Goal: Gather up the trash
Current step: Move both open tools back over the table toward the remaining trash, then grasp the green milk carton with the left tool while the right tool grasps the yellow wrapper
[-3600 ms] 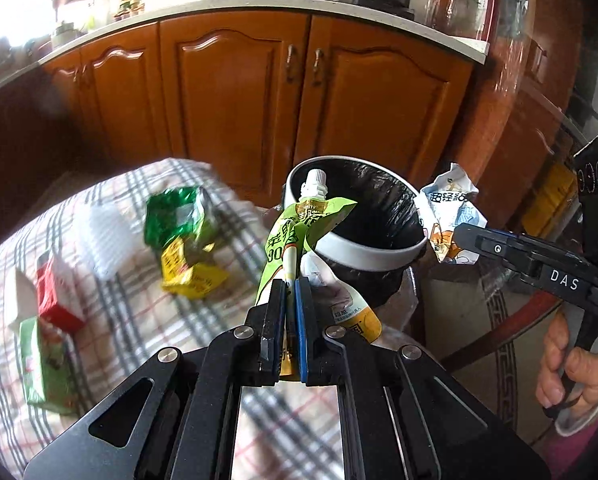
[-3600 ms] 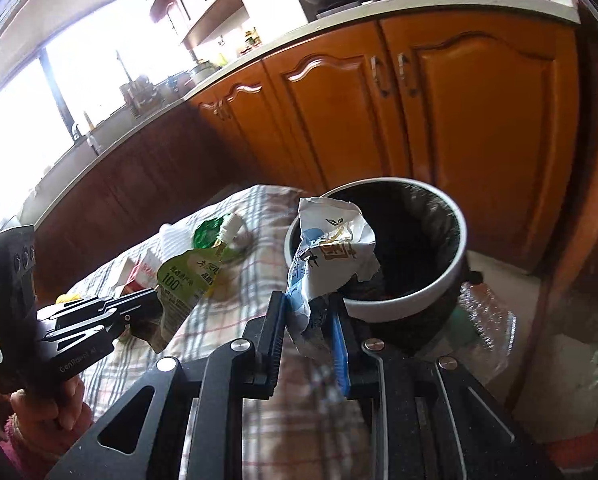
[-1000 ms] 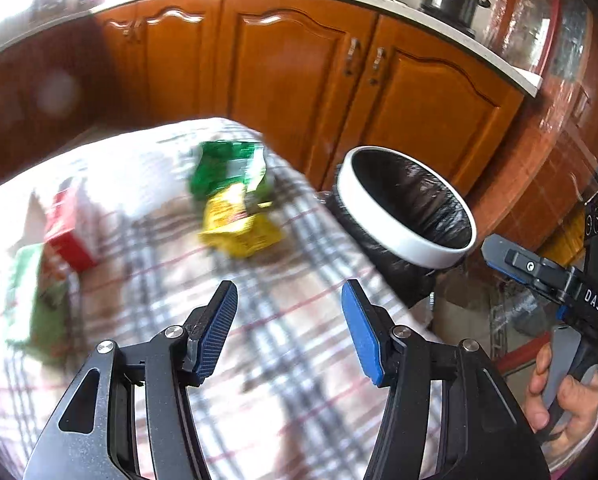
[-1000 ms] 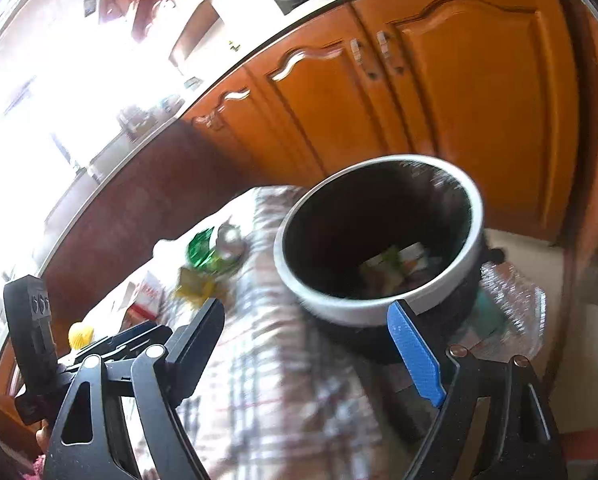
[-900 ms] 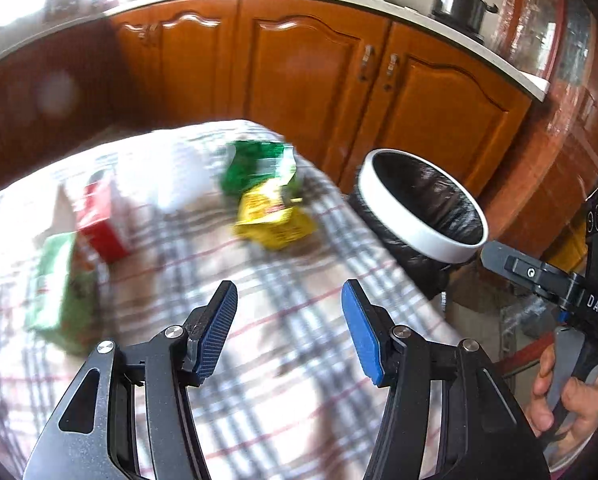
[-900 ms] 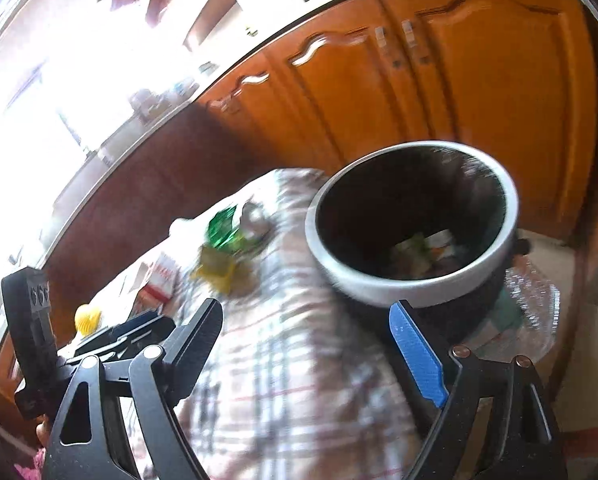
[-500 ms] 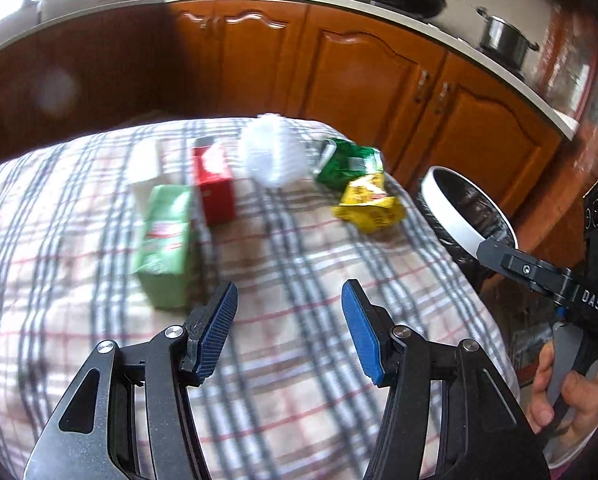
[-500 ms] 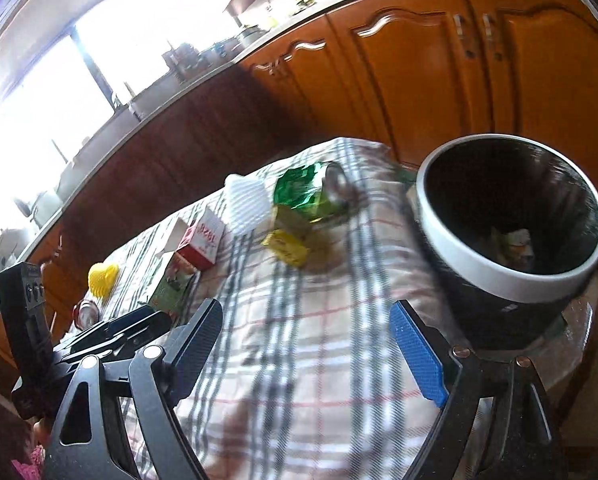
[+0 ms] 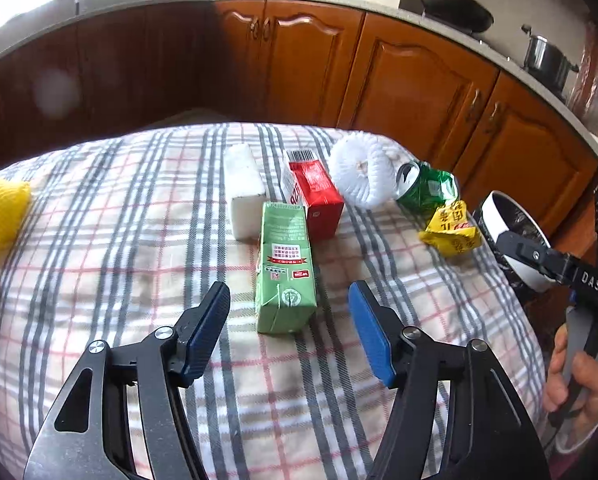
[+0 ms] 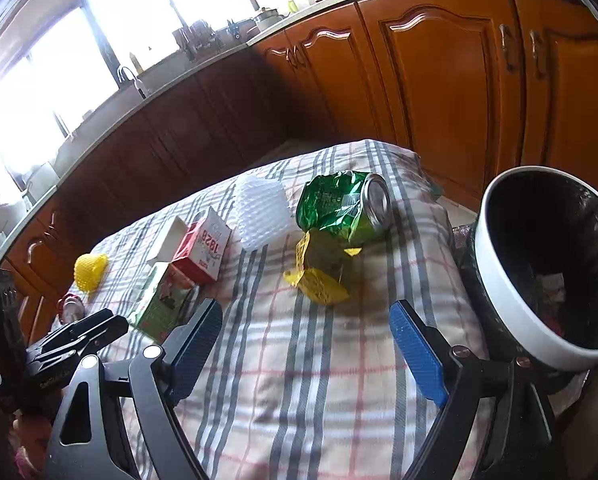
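Plaid cloth in grey, red and cream covers the surface where your trash lies scattered. Your left claw hovers over the near part of the cloth with its jaws opening and nothing between the pads; the green carton lies flat just beyond it, its near end roughly in line with the gap. Touching the far end of that carton is a red carton, and a white box lies just left of the red one. To the right of the red carton sits a white foam net, then a crushed green can on its side, with a yellow wrapper just near of the can. A yellow foam net lies well apart at the far left edge of the cloth. Your right claw is spread wide and empty above the cloth, with the yellow wrapper and the crushed can beyond its tips. The bin, white-rimmed with a black liner, stands off the right edge of the surface, with some scraps showing inside. In the left wrist view your right hand grips its handle at the right edge. Wooden cabinets run along the far side.
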### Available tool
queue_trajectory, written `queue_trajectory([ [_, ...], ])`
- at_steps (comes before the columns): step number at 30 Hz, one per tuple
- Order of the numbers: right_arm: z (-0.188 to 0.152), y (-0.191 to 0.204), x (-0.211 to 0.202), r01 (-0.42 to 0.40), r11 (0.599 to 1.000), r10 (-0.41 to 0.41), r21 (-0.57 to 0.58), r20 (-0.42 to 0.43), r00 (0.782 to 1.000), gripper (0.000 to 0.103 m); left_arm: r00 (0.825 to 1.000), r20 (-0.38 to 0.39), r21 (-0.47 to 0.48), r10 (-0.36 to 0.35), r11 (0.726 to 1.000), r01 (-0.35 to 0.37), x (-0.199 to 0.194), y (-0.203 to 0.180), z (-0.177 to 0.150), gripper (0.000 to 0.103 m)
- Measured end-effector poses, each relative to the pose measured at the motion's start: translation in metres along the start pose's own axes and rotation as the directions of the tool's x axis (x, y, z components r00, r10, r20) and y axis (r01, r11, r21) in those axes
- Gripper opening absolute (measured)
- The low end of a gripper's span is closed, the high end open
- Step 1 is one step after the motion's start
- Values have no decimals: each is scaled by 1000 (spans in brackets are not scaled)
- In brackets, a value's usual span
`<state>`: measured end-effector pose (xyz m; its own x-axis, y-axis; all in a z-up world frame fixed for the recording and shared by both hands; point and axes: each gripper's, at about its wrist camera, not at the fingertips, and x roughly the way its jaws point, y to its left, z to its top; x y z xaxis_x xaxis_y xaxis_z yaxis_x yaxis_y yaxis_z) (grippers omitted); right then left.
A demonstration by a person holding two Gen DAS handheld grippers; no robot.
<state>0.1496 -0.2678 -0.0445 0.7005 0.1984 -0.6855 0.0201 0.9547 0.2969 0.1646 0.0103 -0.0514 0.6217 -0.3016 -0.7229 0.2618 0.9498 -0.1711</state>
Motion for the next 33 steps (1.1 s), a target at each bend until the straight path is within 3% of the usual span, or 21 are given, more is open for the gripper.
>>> queue_trajectory([
  [6, 6, -7, 26, 7, 1000, -6, 26, -36, 999, 86, 998, -57, 9, 1, 1000, -1, 27, -4, 5, 63],
  [9, 9, -7, 37, 17, 1000, -16, 24, -45, 999, 78, 997, -72, 1, 5, 1000, -5, 37, -4, 8, 63],
  [11, 10, -7, 44, 21, 1000, -20, 23, -51, 999, 67, 997, -79, 3, 5, 1000, -5, 42, -4, 8, 61],
  [13, 11, -8, 52, 25, 999, -24, 22, -65, 998, 40, 996, -85, 4, -6, 1000, 7, 46, -4, 8, 44],
  [14, 11, -9, 56, 27, 999, -25, 24, -75, 997, 37, 995, -94, 4, -15, 1000, 15, 48, -4, 8, 30],
  [16, 9, -8, 55, 23, 1000, -22, 21, -65, 998, 27, 995, -92, 0, -34, 999, 34, 47, -3, 7, 30],
  [25, -6, -2, 22, 8, 1000, -8, -10, -30, 1000, 11, 994, -56, 33, -89, 995, 91, 13, -22, -1, 30],
  [33, -18, -16, -23, 3, 1000, -3, 10, 19, 1000, 9, 983, -72, 119, -172, 977, 179, 8, -78, 1, 30],
])
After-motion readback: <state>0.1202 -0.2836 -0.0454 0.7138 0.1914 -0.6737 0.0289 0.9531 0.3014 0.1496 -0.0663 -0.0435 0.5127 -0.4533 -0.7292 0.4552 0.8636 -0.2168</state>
